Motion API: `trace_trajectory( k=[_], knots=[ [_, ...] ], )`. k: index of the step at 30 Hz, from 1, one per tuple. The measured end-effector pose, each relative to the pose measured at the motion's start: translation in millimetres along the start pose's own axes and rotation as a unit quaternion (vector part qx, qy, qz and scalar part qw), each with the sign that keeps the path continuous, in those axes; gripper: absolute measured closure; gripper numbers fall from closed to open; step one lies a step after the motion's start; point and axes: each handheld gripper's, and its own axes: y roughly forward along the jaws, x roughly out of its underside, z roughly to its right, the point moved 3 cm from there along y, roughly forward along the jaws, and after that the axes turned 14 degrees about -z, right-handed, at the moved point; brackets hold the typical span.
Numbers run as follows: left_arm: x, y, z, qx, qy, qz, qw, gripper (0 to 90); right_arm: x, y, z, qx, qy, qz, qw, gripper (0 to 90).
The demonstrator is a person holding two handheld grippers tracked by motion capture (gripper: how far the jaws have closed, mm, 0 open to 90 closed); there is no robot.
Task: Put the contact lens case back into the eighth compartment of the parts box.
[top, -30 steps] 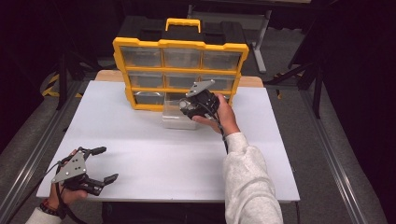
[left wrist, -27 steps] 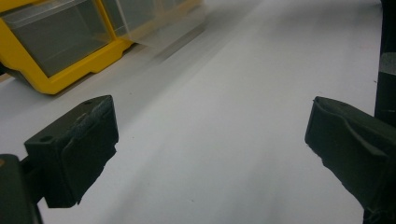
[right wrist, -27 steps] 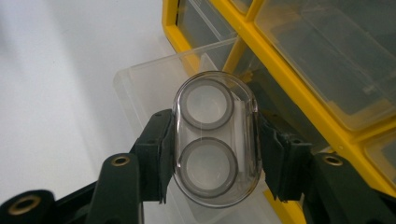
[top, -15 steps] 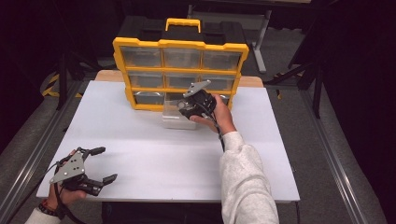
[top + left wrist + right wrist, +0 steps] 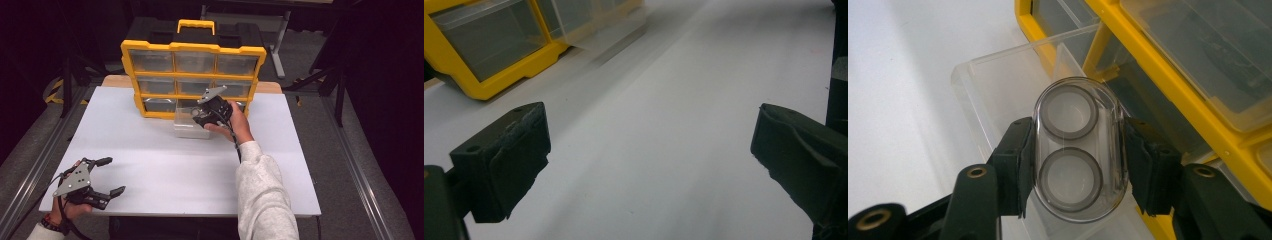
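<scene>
A yellow organizer with clear drawers stands at the table's back middle. One clear drawer is pulled out onto the table in front of it. My right gripper hovers over that drawer, shut on a clear oval case with two grey-rimmed round wells; the case hangs above the open drawer. My left gripper rests near the table's front left corner, open, with nothing between its fingers; the organizer lies far ahead of it.
The white table has broad free room in the middle and on the right. Dark metal stands and frames surround the table beyond its edges. The table's front edge lies just under my left hand.
My right gripper has edged slightly left and nearer over the pulled-out drawer with the case in it. The left gripper has stayed put.
</scene>
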Motion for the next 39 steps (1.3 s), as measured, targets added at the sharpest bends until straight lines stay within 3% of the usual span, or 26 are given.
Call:
trace_trajectory(
  k=[21, 25, 30, 39],
  knots=[
    [-0.5, 0.2, 0.9, 0.001, 0.002, -0.001, 1.0000, 3.7, 0.6, 7.4, -0.1, 0.000, -0.002, -0.009, 1.0000, 49.3],
    [-0.2, -0.1, 0.6, 0.003, 0.001, 0.002, 1.0000, 3.7, 0.3, 6.3, -0.2, 0.005, 0.003, -0.002, 1.0000, 42.7],
    [0.0, 0.7, 0.4, 0.000, -0.001, -0.001, 1.0000, 3.8, -0.4, -1.1, -1.9, 0.020, 0.000, 0.003, 0.9998, 39.8],
    [-0.6, 2.1, 1.6, 0.000, 0.003, -0.006, 1.0000, 4.1, 2.1, -33.1, -6.5, 0.053, 0.018, 0.054, 0.9970, 34.4]
  ],
)
